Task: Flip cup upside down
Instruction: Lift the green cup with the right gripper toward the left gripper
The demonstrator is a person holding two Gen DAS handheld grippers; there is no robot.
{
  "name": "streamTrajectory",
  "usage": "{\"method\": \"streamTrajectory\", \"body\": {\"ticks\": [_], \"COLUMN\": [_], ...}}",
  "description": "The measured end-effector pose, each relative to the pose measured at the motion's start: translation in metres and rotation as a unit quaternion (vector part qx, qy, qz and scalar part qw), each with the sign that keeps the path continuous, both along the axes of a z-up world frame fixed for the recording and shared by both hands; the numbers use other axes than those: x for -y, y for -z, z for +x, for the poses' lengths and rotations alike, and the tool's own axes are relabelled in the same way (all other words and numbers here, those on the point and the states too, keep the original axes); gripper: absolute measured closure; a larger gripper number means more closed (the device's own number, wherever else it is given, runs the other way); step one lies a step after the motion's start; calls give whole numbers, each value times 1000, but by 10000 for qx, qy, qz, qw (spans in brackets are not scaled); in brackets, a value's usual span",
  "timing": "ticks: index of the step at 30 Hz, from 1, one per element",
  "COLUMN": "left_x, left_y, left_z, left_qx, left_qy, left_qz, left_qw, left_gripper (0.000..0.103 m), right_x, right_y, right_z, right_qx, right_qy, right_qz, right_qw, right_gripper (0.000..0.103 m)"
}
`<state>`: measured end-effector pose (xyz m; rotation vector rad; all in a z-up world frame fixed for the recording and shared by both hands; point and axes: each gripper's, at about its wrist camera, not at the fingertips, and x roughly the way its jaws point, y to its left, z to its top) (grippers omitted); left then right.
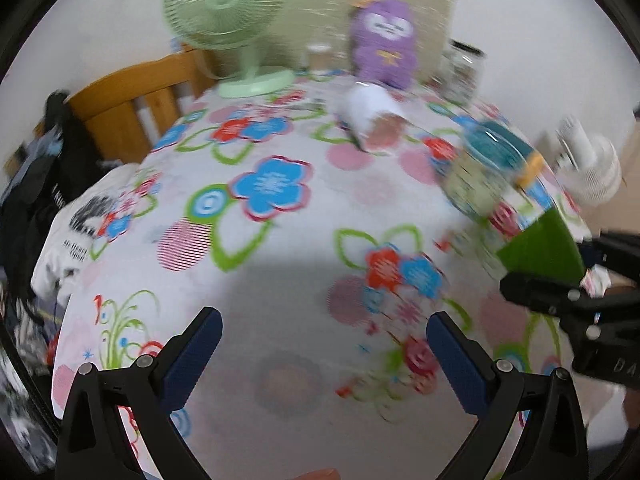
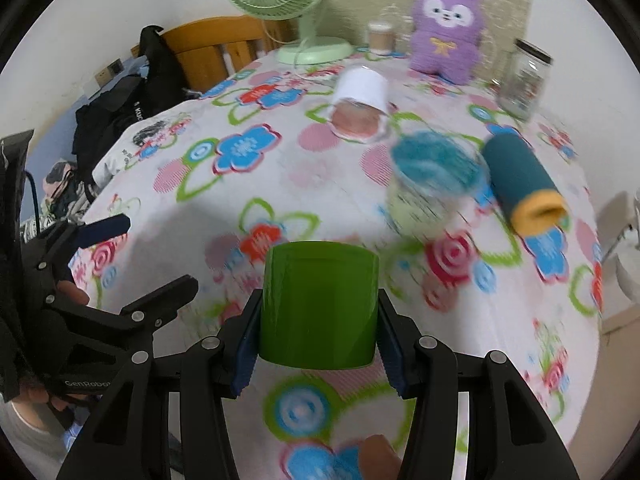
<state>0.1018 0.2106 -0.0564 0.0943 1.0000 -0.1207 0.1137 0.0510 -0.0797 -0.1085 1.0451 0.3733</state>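
A green cup point(image 2: 320, 306) is held between the blue pads of my right gripper point(image 2: 320, 344), lifted above the flowered tablecloth point(image 2: 248, 184). Which end of the cup is up I cannot tell. In the left wrist view the same cup point(image 1: 544, 250) shows at the right edge, in the right gripper point(image 1: 560, 280). My left gripper point(image 1: 324, 344) is open and empty above the near part of the table; it shows at the left of the right wrist view point(image 2: 132, 256).
On the table lie a white cup on its side point(image 2: 360, 96), a clear glass with blue content point(image 2: 432, 184), a teal and yellow roll point(image 2: 524, 180), a glass jar point(image 2: 524, 80), a purple plush toy point(image 2: 448, 28) and a green fan point(image 2: 296, 0). A wooden chair point(image 2: 212, 48) stands at the far left.
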Motion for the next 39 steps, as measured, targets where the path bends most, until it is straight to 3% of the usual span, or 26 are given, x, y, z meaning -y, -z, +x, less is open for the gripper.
{"method": "streamTrajectory", "body": {"ticks": [10,21,23,27,29,34,39], "left_x": [49,60,58,54,54,53,56], "left_y": [6,24,25,24,22,15,4], "left_z": [-41,-54,-55,-53,-53,-52,-51], "left_qx": [-65,-302,-318,-359,-375,-406,-490], "left_qy": [989,1123,1094,1007,986,908,652], "left_qz": [668,768,751,619,572,364,-154], "left_qw": [9928,9902,9906,9923,9928,9944,9966], "left_gripper": [0,0,0,0,0,0,0], "right_x": [39,34,34,35,35,42,71], "right_y": [21,44,45,44,41,33,13], "right_z": [-39,-43,-41,-41,-42,-43,-45], "right_qx": [-324,-723,-754,-855,-778,-732,-613], "right_qy": [350,286,287,217,224,237,395], "right_qz": [-121,-329,-299,-20,-46,63,325], "right_qw": [9988,9964,9963,9961,9967,9970,9968], "right_gripper": [48,48,46,26,21,19,18]}}
